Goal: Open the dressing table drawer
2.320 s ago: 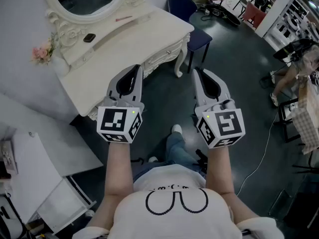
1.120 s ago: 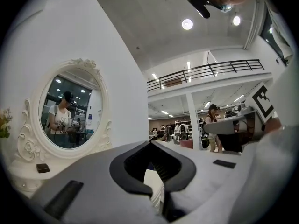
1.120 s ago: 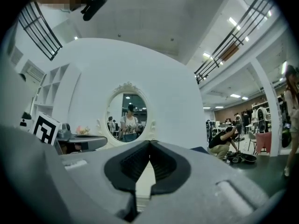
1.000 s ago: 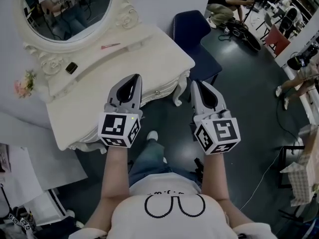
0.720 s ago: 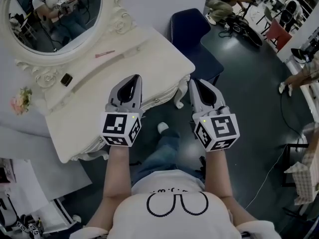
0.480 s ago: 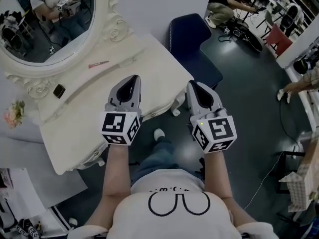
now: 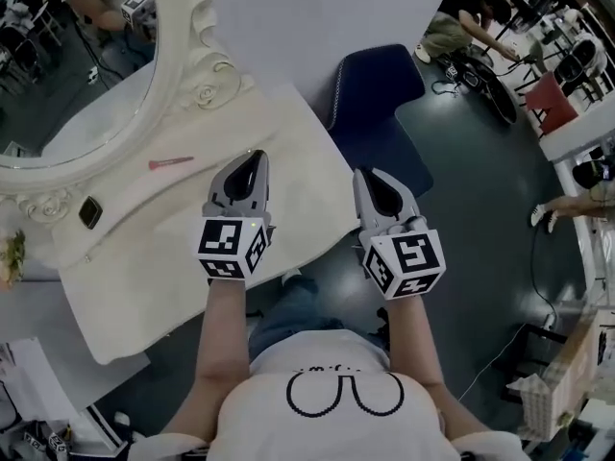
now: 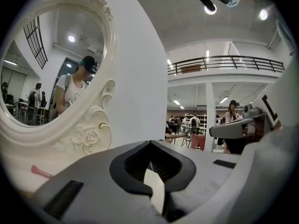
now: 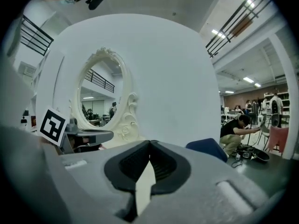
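The cream dressing table (image 7: pixel 183 248) with its carved oval mirror (image 7: pixel 183 84) fills the left of the head view. Its drawer front is hidden under the tabletop's overhang and my arms. My left gripper (image 7: pixel 252 157) is shut and empty, its tips above the tabletop near the front edge. My right gripper (image 7: pixel 371 177) is also shut and empty, just off the table's right corner, above the floor. In the left gripper view the shut left gripper (image 8: pixel 150 146) faces the mirror frame (image 8: pixel 88 134). In the right gripper view the right gripper (image 9: pixel 149 144) faces the mirror (image 9: pixel 100 97) and white wall.
A dark blue chair (image 7: pixel 380 113) stands right of the table against the wall. A pink stick (image 7: pixel 171 164) and a small black object (image 7: pixel 89 211) lie on the table's raised shelf. A person (image 7: pixel 471 27) crouches by cables at the back right, near a red chair (image 7: pixel 555 99).
I have walked up to the table: it now lies close under my arms. Both shut grippers have moved forward and down; the left is now over the tabletop. The drawer front has gone out of sight.
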A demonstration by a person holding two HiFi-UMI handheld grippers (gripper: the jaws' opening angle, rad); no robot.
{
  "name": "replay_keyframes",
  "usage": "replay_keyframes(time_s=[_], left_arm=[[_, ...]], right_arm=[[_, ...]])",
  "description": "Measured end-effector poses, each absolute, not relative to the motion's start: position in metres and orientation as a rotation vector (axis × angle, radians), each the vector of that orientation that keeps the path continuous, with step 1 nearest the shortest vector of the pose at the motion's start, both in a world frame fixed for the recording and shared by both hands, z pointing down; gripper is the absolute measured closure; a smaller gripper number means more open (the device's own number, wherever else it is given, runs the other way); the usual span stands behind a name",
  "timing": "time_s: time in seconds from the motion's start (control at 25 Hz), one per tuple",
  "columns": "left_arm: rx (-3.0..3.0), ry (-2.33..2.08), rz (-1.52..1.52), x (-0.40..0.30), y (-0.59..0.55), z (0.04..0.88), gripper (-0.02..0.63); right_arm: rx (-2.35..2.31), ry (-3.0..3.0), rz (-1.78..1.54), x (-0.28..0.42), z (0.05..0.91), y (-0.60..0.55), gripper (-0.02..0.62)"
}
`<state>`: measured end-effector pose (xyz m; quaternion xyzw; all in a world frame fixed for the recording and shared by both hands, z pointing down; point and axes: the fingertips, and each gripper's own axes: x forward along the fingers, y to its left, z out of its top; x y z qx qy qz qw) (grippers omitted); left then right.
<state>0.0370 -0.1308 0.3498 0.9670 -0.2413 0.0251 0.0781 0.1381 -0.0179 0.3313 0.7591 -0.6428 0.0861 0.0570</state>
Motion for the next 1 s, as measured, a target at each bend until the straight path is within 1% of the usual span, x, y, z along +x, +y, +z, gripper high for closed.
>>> replay_keyframes(time_s=[0.16,0.2,0.24,0.28,0.32,0.68,1.0], left_arm=[[2.854,-0.779,0.129,0.046,-0.160,0.366,0.607],[2.839,-0.801,0.157,0.046,-0.166,0.372,0.577],[2.823,-0.816,0.185,0.047,-0.171,0.379,0.478],[2.805,-0.832,0.208,0.046,-0.175,0.385,0.403],[2.785,-0.855,0.224,0.045,-0.179,0.392,0.381],[2.602,-1.125,0.261,0.031,-0.205,0.434,0.382],[2.417,-1.292,0.369,0.053,-0.209,0.489,0.391]], right_arm=[[2.283,-1.959,0.313,0.163,0.342,-0.056,0.592],[2.273,-1.967,0.323,0.167,0.344,-0.064,0.592],[2.262,-1.976,0.332,0.169,0.346,-0.072,0.592],[2.248,-1.985,0.338,0.171,0.349,-0.080,0.592],[2.231,-1.993,0.344,0.173,0.352,-0.087,0.592],[2.027,-2.110,0.377,0.190,0.384,-0.148,0.592],[1.828,-2.194,0.461,0.219,0.420,-0.171,0.592]])
